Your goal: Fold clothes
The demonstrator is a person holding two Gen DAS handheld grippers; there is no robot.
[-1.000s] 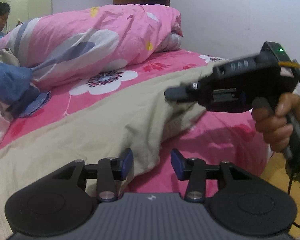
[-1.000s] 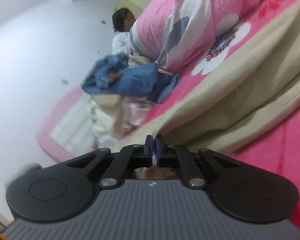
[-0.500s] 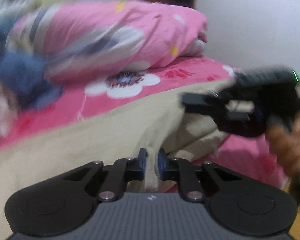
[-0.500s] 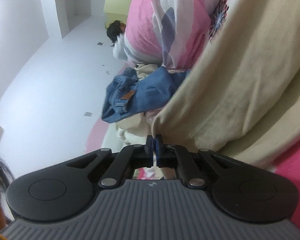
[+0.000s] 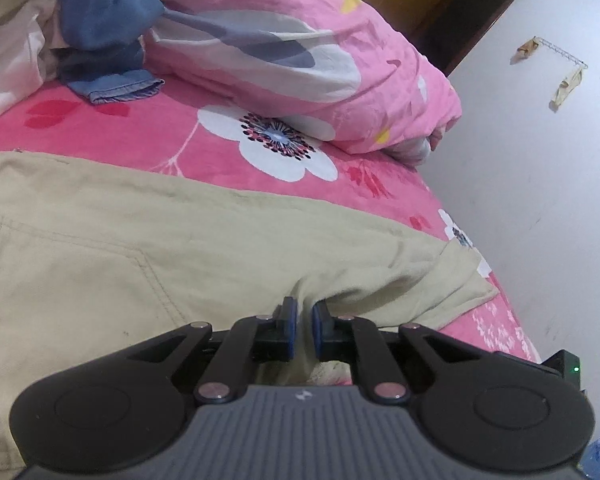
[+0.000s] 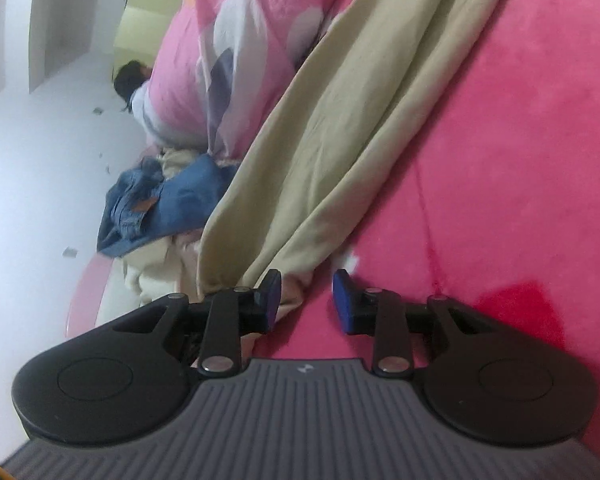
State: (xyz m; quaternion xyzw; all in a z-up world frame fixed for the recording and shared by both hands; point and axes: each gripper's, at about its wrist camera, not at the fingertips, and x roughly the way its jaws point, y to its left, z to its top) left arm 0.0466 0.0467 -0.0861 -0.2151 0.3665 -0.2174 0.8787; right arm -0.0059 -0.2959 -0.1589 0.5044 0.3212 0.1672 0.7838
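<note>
- I count one bed (image 5: 148,136) under a pink floral sheet, one rolled pink duvet (image 5: 284,40) and one heap of blue jeans (image 6: 172,196) with pale clothes.
- One pair of khaki trousers (image 5: 100,248) lies spread across the bed, stitched pocket up, hem creased.
- My left hand-held gripper (image 5: 302,330) has just clamped on a trouser fold.
- My right hand-held gripper (image 6: 306,300) has just been opening; its jaws stand released, cloth against one pad only.
- Only the right view shows a person (image 6: 134,88) beyond the duvet.

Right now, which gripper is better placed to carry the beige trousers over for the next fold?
Left. The left gripper is shut on a pinch of the trousers. The right gripper has just been opening; its pads no longer press the cloth, so it must regrasp.
</note>
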